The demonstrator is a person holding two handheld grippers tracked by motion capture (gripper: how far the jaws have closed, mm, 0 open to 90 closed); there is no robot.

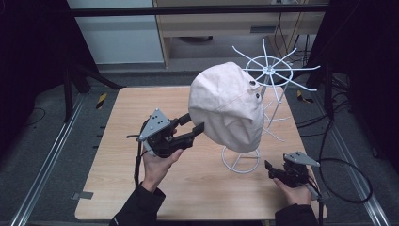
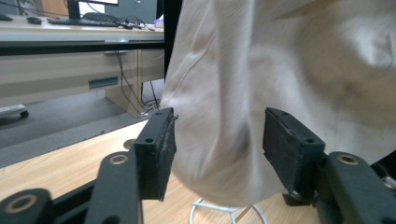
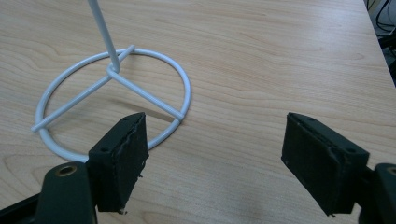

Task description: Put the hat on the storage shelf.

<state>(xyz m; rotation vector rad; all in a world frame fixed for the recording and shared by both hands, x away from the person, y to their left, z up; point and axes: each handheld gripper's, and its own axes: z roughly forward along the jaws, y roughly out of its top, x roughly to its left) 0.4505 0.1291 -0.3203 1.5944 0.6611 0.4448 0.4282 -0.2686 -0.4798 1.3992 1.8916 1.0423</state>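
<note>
Where the left gripper (image 2: 217,149) reaches the cap (image 2: 299,88), its jaws stand wide to either side of the hanging cloth; whether a pad (image 2: 156,149) touches the fabric is hard to tell. In the high view the left gripper (image 1: 196,123) meets the cap (image 1: 228,106) at its lower left edge, with the left hand (image 1: 159,162) behind it.

The right gripper (image 3: 215,158) is also spread wide and empty, low over the table (image 3: 280,56) just beside the rack (image 3: 112,93) and its ring base. The high view puts the right gripper (image 1: 269,167) near the table's (image 1: 122,155) right front corner, right of the base.

The cap drapes over the white wire rack (image 1: 270,75), hiding most of the pole; spokes fan out at the top behind it. The right hand (image 1: 294,190) is cut off by the bottom edge.

The table is pale wood on grey floor, with a desk (image 2: 60,70) behind.
</note>
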